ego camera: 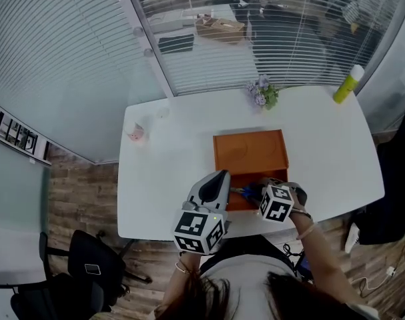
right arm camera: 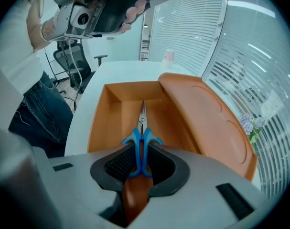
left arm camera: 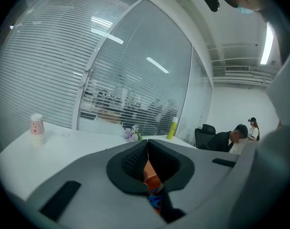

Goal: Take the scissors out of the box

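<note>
Right hand-held gripper (right arm camera: pixel 141 160): clamped on the blue handles of the scissors (right arm camera: pixel 141 142), 1 pad on each side, pointing steeply down into the box (right arm camera: pixel 104 123).
Scissors: flat on the box floor, low in the middle of the right gripper view, handles nearest me.
Long axis: straight up the frame, in line with my jaws and parallel to the box's side walls; the blade tips point away from me.
Left hand-held gripper (left arm camera: pixel 147 149): jaws together and empty, just left of the box in the head view.
Nearer hand: my right.
Box: on the white desk (ego camera: pixel 162 179), its lid (right arm camera: pixel 202 113) tilted open at frame right.
Next move, as I judge it: lift straight up, since the near wall is close under my jaws.
</note>
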Demonstrator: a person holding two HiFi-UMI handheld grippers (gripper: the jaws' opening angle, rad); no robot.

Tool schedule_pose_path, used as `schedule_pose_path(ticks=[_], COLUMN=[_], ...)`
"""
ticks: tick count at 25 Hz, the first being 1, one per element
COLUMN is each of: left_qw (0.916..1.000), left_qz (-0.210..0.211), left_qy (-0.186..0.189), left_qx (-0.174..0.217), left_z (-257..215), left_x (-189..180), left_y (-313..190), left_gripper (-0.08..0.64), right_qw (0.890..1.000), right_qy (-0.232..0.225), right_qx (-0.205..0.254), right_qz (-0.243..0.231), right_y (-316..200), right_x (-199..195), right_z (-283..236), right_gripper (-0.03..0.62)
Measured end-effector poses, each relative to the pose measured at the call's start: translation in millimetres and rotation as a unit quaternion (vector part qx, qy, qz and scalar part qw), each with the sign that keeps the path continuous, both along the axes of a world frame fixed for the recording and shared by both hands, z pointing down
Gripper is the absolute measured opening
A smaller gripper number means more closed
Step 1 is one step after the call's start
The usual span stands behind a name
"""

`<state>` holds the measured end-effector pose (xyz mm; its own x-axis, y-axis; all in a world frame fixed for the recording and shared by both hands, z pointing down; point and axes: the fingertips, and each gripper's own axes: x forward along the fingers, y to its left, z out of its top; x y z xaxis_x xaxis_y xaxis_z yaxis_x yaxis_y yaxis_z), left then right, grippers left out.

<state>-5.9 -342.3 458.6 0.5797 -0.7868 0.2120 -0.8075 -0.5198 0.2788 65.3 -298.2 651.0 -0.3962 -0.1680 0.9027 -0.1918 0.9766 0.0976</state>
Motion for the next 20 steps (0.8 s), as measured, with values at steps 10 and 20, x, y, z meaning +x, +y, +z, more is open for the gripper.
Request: schedule_pose_path(ticks=[10, 20], left_qw=[0.9999, 0.9998], left_qz=[0.008, 0.01], left_qy=[-0.001, -0.001], left_qx=[0.008, 0.016], left_z=[-5.8, -12.0], left_x=[-2.2, -6.0], left_y=[12.2, 20.6], left_gripper=[0.02, 0.018], right_qw=[0.999, 0.997], right_qy=[0.023, 0.02], right_qx=[0.036, 0.06], right_qz=[0.023, 0.045], right_y=[1.1, 3.3], right_x=[13.3, 19.7], right_z=[-10.6, -24.6], right_gripper=[0.11, 0.11])
